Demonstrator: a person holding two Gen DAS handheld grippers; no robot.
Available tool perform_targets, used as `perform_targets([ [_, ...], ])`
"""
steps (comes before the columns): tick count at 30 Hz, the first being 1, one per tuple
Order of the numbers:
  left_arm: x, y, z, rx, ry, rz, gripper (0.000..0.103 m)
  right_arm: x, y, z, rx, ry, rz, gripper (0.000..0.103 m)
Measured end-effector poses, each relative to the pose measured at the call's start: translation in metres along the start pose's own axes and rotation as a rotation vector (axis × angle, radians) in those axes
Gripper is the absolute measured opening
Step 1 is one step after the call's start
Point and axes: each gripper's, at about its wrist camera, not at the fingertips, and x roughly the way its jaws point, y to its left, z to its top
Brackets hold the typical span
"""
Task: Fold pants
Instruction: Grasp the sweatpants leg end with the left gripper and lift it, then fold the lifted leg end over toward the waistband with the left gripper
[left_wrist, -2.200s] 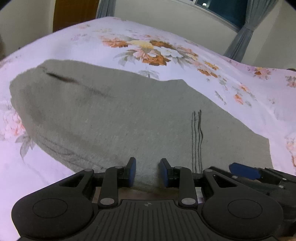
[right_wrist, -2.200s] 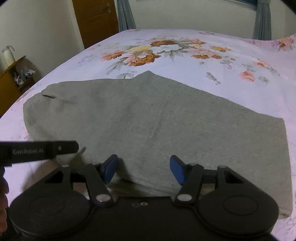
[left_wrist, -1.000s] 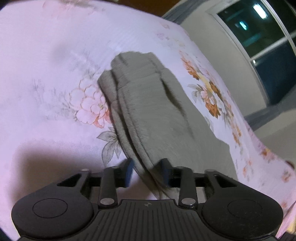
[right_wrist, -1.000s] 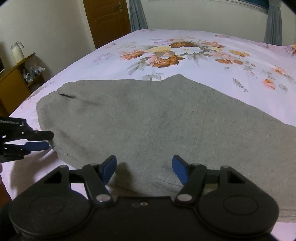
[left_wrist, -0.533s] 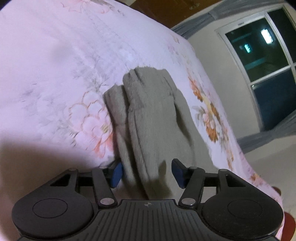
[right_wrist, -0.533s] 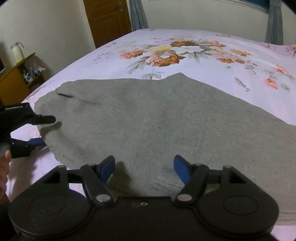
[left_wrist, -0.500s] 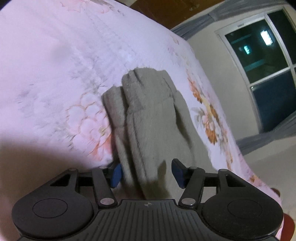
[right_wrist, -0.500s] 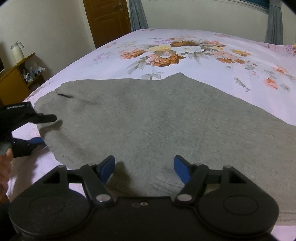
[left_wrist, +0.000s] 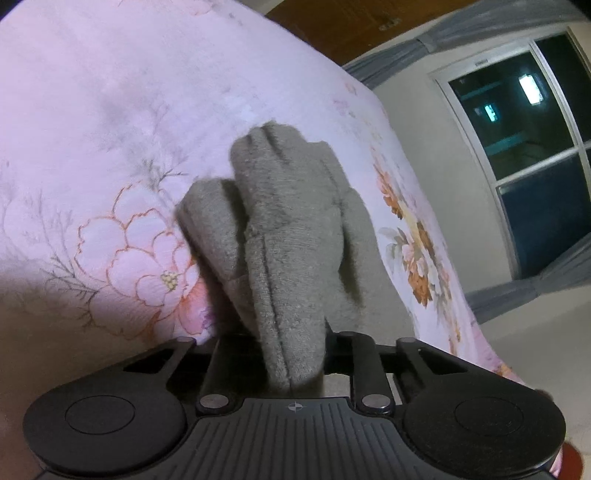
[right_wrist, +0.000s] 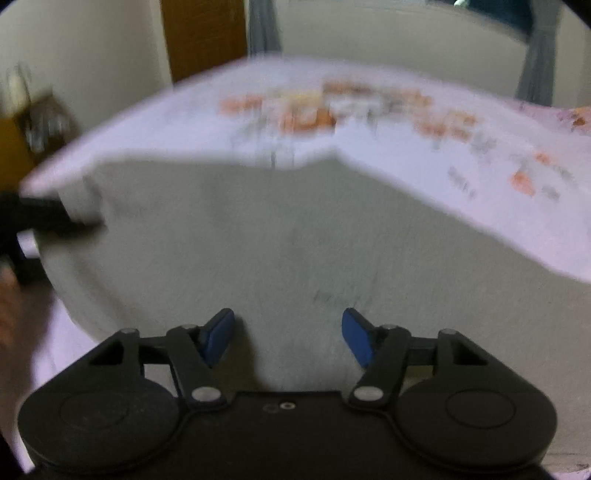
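Note:
The grey pants (right_wrist: 295, 236) lie spread across the floral bedsheet (right_wrist: 369, 110). In the left wrist view their layered waist end (left_wrist: 288, 236) bunches up between the fingers of my left gripper (left_wrist: 291, 350), which is shut on the fabric; the blue pads are hidden by cloth. My right gripper (right_wrist: 288, 332) is open, its blue pads (right_wrist: 218, 332) apart just above the near edge of the pants. The left gripper also shows at the left edge of the blurred right wrist view (right_wrist: 44, 218).
The pink floral bedsheet (left_wrist: 110, 147) covers the whole bed. A window (left_wrist: 524, 155) and grey curtains (right_wrist: 535, 55) are behind. A wooden door (right_wrist: 203, 37) and a side shelf (right_wrist: 22, 125) stand at the left.
My left gripper has closed onto the waist end of the pants, which now bunches between its fingers. My right gripper is moving, blurring its view, and stays open.

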Motion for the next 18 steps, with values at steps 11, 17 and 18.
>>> perform_targets([
  [11,-0.047,-0.134,-0.031,0.527,-0.112,-0.157,0.016,-0.025,-0.04,-0.003,0.247,-0.061,0.094,0.068],
  [17,-0.047,-0.206,-0.097,0.778,-0.006,-0.283,0.016,-0.049,-0.085,-0.014,0.312,-0.089,0.032,0.068],
  [18,-0.045,-0.215,-0.11,0.812,0.023,-0.296,0.016,-0.056,-0.097,-0.018,0.329,-0.096,0.011,0.068],
])
